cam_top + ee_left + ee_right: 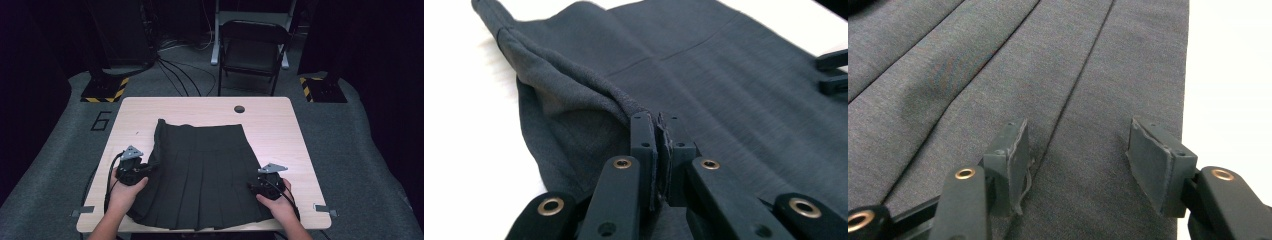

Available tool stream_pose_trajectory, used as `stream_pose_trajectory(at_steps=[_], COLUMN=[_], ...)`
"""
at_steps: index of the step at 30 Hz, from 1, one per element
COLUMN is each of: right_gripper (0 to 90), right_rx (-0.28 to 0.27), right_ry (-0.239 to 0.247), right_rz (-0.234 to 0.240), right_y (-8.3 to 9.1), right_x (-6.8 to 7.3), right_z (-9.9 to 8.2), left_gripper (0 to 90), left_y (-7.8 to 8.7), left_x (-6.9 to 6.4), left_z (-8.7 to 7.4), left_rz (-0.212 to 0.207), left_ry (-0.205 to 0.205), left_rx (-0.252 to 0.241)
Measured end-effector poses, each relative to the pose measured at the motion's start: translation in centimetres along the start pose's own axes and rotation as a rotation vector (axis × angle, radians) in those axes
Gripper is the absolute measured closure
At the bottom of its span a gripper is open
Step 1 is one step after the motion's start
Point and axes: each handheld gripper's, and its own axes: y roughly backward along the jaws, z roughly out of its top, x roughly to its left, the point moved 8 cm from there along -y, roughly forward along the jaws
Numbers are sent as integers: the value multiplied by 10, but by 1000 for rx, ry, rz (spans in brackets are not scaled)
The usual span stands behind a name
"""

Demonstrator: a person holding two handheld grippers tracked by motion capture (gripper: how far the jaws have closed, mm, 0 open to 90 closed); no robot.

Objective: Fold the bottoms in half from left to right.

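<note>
1. Left gripper (658,131): fingers (642,137) clamped together on a fold of the black pleated skirt (200,172). A thin edge of cloth shows pinched between the two pads in the left gripper view. The left side edge of the skirt rises off the bench to the pinch and forms a ridge running away toward the far end.

2. Right gripper (1078,167): fingers (1010,157) stand well apart, nothing between the pads. They hover just over the pleats near the skirt's right edge, with one pleat line running between them.

3. Key relation: the skirt lies flat between the two grippers, long axis near to far, waistband at the far end and hem at the near edge of the bench (295,135). From the left fingers the body of the skirt lies to the right; from the right fingers it lies to the left and directly below. The left hand is the one with a hold on the cloth, so my reading is that a fold of the left side over toward the right would be led by it.

4. Pose, high view: left hand (125,190) at the near-left side of the skirt, left gripper (132,170) pointing forward and inward over the cloth edge. Right hand (277,200) at the near-right, right gripper (267,182) low over the cloth edge.

5. Surroundings: the bench is pale wood with a cable hole (239,109) at the far edge; a folding chair (252,47) stands beyond it.
</note>
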Motion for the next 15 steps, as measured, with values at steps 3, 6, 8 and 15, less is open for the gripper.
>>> stream_pose_trajectory(at_steps=[3,6,8,15], right_gripper=[414,414,414,414], right_rx=[0,-1,-1,-1], right_ry=[1,-1,-11,-20], right_rz=[0,1,0,1], right_y=[0,0,0,0], right_x=[0,0,1,2], right_z=[0,0,0,1], left_gripper=[860,859,859,860], left_y=[5,10,11,11], left_x=[-5,-10,-14,-29], left_z=[12,22,28,38], left_rz=[-9,-31,-32,-63], left_ry=[-13,-27,-46,-99], left_rx=[-7,-1,-3,3])
